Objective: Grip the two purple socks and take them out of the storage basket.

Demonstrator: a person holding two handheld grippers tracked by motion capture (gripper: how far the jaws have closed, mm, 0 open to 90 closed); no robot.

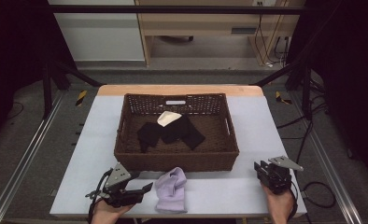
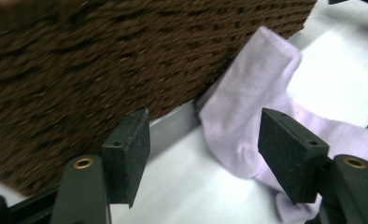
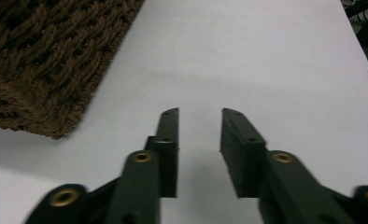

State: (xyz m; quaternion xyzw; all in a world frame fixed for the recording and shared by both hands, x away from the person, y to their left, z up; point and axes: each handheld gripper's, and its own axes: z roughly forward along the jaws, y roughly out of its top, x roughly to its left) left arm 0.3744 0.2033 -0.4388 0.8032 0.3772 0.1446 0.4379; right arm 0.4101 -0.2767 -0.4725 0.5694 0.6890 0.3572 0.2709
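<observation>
A lavender sock [image 1: 171,189] lies crumpled on the white table [image 1: 229,189], just in front of the brown wicker basket [image 1: 177,161]. My left gripper [image 1: 142,181] rests low on the table to the sock's left, pointing at it. In the left gripper view this gripper [image 2: 203,140] stands wide open, and the sock [image 2: 257,93] lies just ahead, against the basket wall [image 2: 79,70], with nothing between the pads. My right gripper [image 1: 261,166] sits at the front right, apart from the basket. Seen in its own view, the right gripper [image 3: 200,114] is open by a narrow gap over bare table.
Inside the basket lie black socks [image 1: 170,132] and a cream-coloured cloth [image 1: 168,118]. The basket's corner [image 3: 46,56] is left of the right gripper. Bare table [image 3: 266,56] stretches ahead on the right side. The table's front edge runs close behind both hands.
</observation>
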